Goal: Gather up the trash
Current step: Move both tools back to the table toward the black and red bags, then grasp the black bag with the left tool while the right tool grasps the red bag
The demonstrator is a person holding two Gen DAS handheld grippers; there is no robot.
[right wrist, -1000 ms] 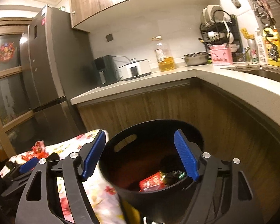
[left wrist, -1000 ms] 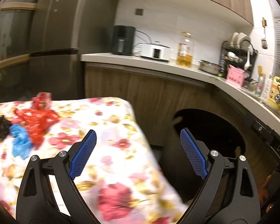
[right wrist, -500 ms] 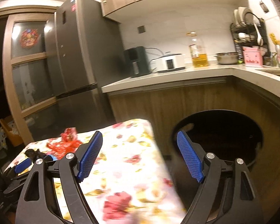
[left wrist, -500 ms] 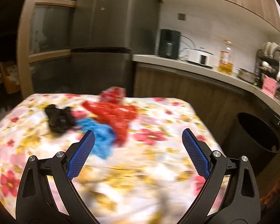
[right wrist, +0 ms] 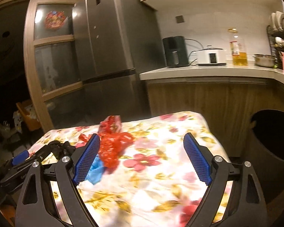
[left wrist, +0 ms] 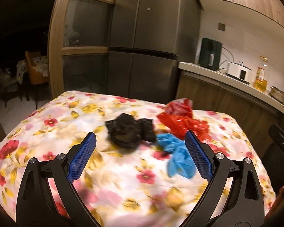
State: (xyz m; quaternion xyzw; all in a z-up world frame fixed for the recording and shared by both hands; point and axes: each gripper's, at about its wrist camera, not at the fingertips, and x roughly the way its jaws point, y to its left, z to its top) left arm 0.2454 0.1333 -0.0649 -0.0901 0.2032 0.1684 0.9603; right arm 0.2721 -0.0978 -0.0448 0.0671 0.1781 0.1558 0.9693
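On the flowered tablecloth lie a crumpled black bag, a blue glove and a red plastic bag. My left gripper is open above the near part of the cloth, with the black bag just beyond its fingers and nothing between them. In the right wrist view the red bag, the blue glove and the black bag sit left of centre. My right gripper hangs over the cloth, its jaws opening and empty. The left gripper shows at the left edge.
A black trash bin stands on the floor right of the table, under the counter. A tall grey fridge rises behind the table. An air fryer, a cooker, an oil bottle and a dish rack stand on the counter.
Both views have swung left, from the trash bin to the table. The bags and the glove now lie straight ahead of the left gripper. The right jaws have widened a little.
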